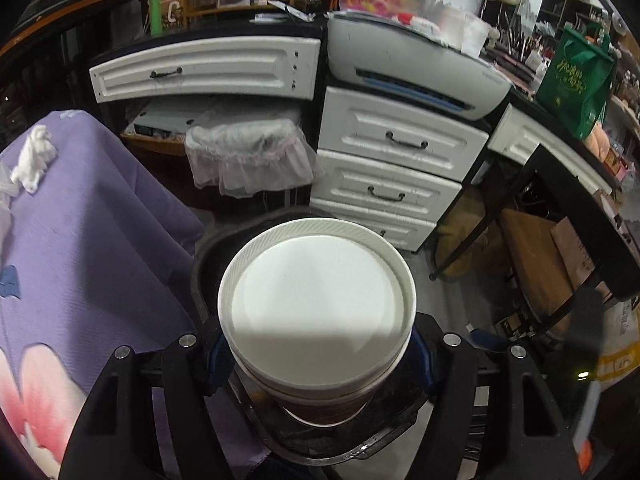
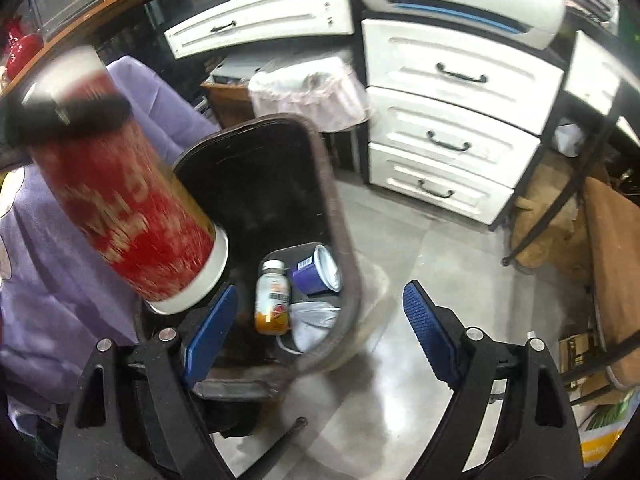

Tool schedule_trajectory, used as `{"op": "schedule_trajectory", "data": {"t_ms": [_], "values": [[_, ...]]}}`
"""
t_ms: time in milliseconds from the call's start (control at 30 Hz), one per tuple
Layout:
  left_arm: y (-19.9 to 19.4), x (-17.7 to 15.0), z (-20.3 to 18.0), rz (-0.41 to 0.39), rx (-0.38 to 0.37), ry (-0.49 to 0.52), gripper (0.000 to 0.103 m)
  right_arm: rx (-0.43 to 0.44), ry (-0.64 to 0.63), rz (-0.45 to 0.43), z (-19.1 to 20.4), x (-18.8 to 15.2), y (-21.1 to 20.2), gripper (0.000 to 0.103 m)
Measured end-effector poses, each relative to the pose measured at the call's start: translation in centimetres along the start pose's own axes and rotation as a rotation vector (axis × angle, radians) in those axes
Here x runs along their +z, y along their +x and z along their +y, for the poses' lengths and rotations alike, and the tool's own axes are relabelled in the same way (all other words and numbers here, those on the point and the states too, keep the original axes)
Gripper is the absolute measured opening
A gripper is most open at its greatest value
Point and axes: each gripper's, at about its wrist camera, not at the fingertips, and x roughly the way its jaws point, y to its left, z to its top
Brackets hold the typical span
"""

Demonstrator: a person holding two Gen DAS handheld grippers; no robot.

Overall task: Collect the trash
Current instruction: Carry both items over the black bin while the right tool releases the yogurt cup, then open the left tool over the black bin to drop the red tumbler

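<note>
A tall red cup with a white lid (image 1: 316, 304) fills the middle of the left wrist view, and my left gripper (image 1: 320, 364) is shut on its sides. It hangs over the dark trash bin (image 1: 208, 256). The right wrist view shows the same red cup (image 2: 132, 216), tilted and blurred above the bin's (image 2: 344, 216) left side, with the left gripper (image 2: 68, 116) as a dark band near its top. My right gripper (image 2: 320, 332) stands open and holds nothing, over the bin's near right rim. Inside lie a small bottle (image 2: 273, 300), a purple can (image 2: 316, 270) and a white mask (image 2: 312, 320).
A table under a purple cloth (image 1: 92, 240) stands left of the bin, with a crumpled white tissue (image 1: 34, 160) on it. White drawers (image 2: 452, 120) and a second lined bin (image 1: 248, 156) stand behind. A black desk frame (image 2: 560, 184) and boxes crowd the right.
</note>
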Motion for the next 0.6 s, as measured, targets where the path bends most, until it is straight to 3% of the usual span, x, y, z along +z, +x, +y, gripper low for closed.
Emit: {"op": "schedule_trajectory", "data": {"t_ms": [367, 467, 600], "values": [[4.0, -2.0, -2.4, 0.103, 0.015, 0.096, 0.068, -0.075, 0.076, -0.077, -3.0, -0.1, -2.2, 0.084], [4.6, -2.1, -2.7, 0.144, 0.004, 0.119, 0.084, -0.091, 0.086, -0.09, -3.2, 0.0, -2.3, 0.084], [4.0, -2.3, -2.5, 0.144, -0.005, 0.11, 0.092, -0.1, 0.104, -0.103, -3.4, 0.0, -2.7, 0.084]]}}
